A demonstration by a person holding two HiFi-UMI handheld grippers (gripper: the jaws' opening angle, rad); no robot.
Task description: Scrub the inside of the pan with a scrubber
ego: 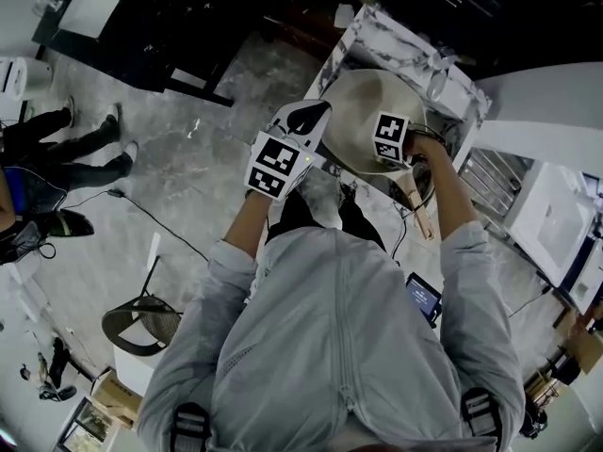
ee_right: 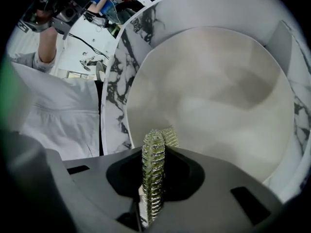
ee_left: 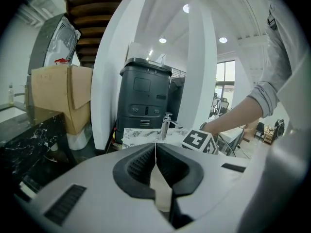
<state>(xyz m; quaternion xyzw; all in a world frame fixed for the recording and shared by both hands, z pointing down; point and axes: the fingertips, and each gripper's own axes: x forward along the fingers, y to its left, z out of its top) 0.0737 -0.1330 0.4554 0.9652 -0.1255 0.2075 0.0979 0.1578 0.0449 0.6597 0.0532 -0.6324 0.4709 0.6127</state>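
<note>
Pan (ee_right: pixel 209 96), rigid and probably slick, sits at the marble sink's (ee_right: pixel 114 81) near edge, its thin rim clamped by the left gripper (ee_left: pixel 155 152). Right gripper (ee_right: pixel 155 148) pinches the springy scrubber (ee_right: pixel 153 183).

My head camera looks steeply down from well above the pan (ego: pixel 363 102). My right gripper (ee_right: pixel 154 149) camera sits close over the pan, facing along the clamped scrubber (ee_right: pixel 153 183) into its pale inside. My left gripper (ee_left: pixel 156 152) camera, jaws closed on the pan's rim, faces level outward past it, sharing the right gripper's marker cube (ee_left: pixel 199 142) with the head camera.
</note>
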